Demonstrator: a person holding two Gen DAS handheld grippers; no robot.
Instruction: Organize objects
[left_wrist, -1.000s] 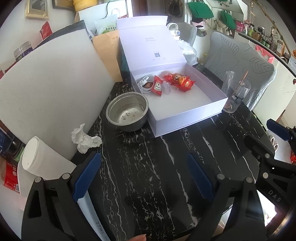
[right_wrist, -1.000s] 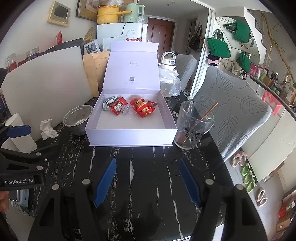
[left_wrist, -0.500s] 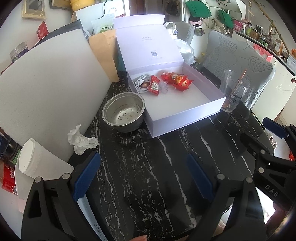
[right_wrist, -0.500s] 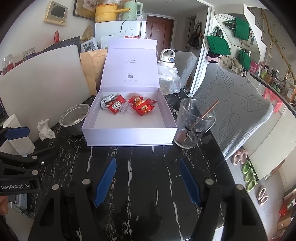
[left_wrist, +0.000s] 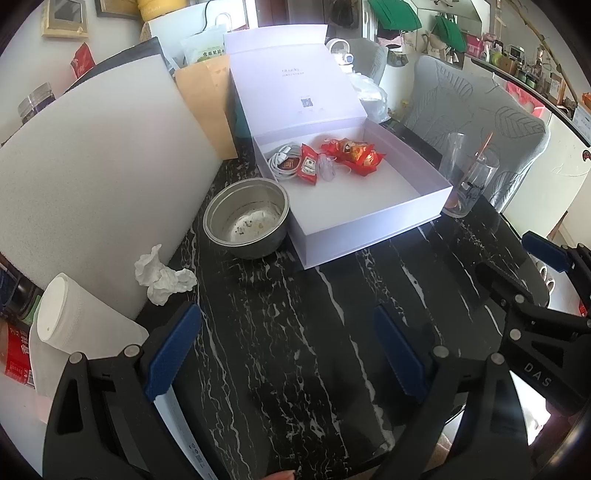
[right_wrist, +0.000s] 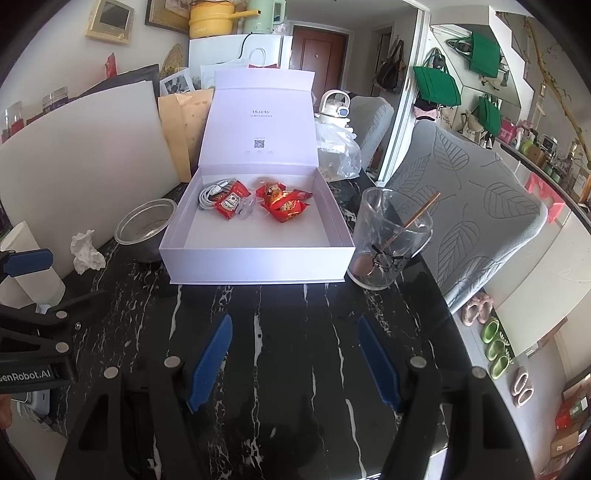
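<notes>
An open white box (left_wrist: 373, 229) (right_wrist: 255, 264) with its lid upright stands on the black marble table (left_wrist: 295, 350). Inside it lie a white cable (left_wrist: 280, 157) (right_wrist: 211, 192), a red ketchup sachet (left_wrist: 308, 168) (right_wrist: 231, 201), a small clear plastic piece (left_wrist: 327, 170) and red snack packets (left_wrist: 354, 153) (right_wrist: 282, 201). My left gripper (left_wrist: 286, 347) is open and empty above the table, in front of the box. My right gripper (right_wrist: 295, 362) is open and empty, also in front of the box.
A metal bowl (left_wrist: 247, 218) (right_wrist: 146, 229) sits left of the box. A crumpled tissue (left_wrist: 162, 275) (right_wrist: 86, 249) and a paper roll (left_wrist: 70, 325) lie further left, by a white board (left_wrist: 92, 177). A glass mug (right_wrist: 388, 240) (left_wrist: 467, 177) with a stick stands right of the box. Grey chair (right_wrist: 465, 206) beyond.
Both grippers have drawn slightly nearer to the box, which sits a bit larger and lower in view. Both stay open and empty. Nothing on the table has moved.
</notes>
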